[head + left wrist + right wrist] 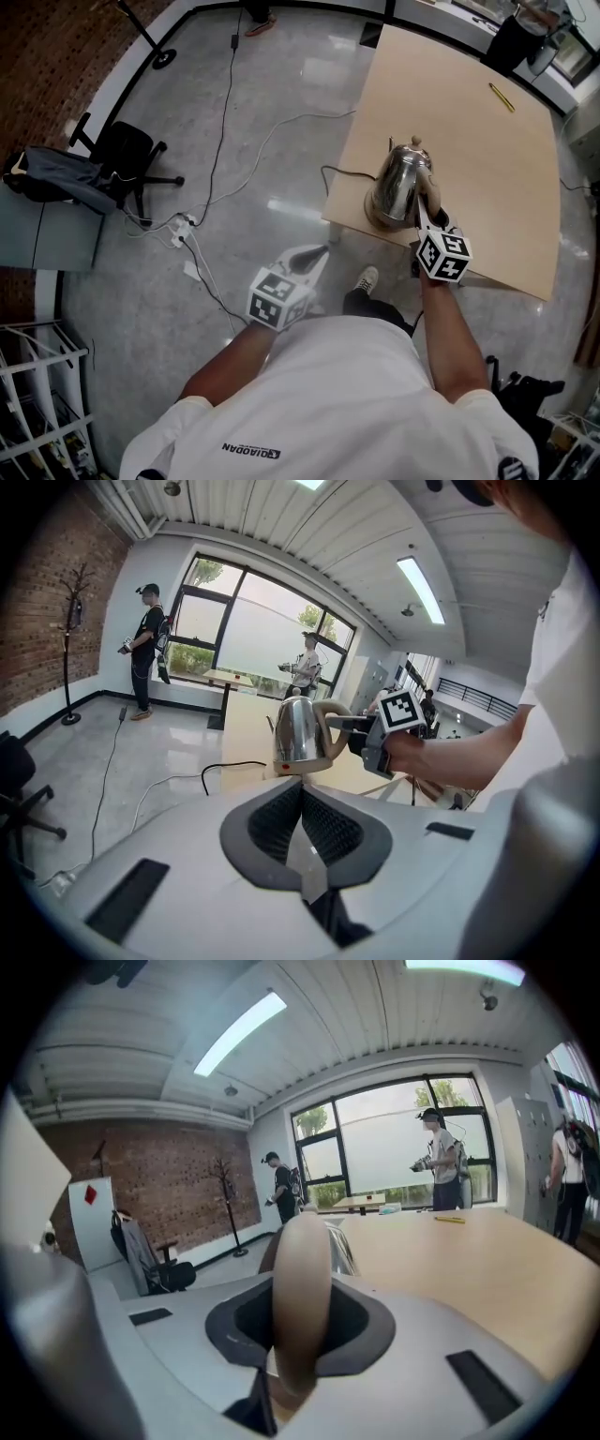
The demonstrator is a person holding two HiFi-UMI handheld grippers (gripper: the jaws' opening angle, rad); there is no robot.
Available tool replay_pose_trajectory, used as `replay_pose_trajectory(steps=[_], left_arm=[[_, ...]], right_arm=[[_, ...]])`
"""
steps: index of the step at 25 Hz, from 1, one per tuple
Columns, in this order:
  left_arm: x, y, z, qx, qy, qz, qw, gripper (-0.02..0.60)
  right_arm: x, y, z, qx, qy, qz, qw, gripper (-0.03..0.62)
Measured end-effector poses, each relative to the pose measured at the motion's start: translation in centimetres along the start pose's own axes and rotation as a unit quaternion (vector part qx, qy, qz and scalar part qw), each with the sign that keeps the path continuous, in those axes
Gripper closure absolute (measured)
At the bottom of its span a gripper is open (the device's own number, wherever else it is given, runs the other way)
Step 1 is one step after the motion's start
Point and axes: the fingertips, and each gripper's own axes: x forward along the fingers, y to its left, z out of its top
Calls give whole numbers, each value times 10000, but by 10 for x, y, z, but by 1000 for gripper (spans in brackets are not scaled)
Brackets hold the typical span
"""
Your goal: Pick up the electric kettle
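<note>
Head view steeply down, gripper views low, close — all share kettle [401, 187]

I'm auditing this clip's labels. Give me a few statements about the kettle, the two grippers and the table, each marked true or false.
1. The right gripper is shut on the kettle's handle. True.
2. The left gripper holds the kettle's cord. False: its jaws are together with nothing between them, out over the floor, and the cord lies on the table beside the kettle.
3. The kettle is in the middle of the table. False: it is by the table's corner nearest the person.
4. A yellow pen lies on the far part of the table, well apart from the kettle. True.
</note>
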Motion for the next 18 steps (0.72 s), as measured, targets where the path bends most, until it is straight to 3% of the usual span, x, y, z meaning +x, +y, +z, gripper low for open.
replay_pose_trajectory(steps=[9,18], left_arm=[[-20,6,3,16,-159,97,9998,586],[-45,-6,0,147,-328,-102,9993,586]], right_arm=[[4,5,32,-96,-163,-33,9998,514],[-73,36,51,38,-443,3,9990,514]])
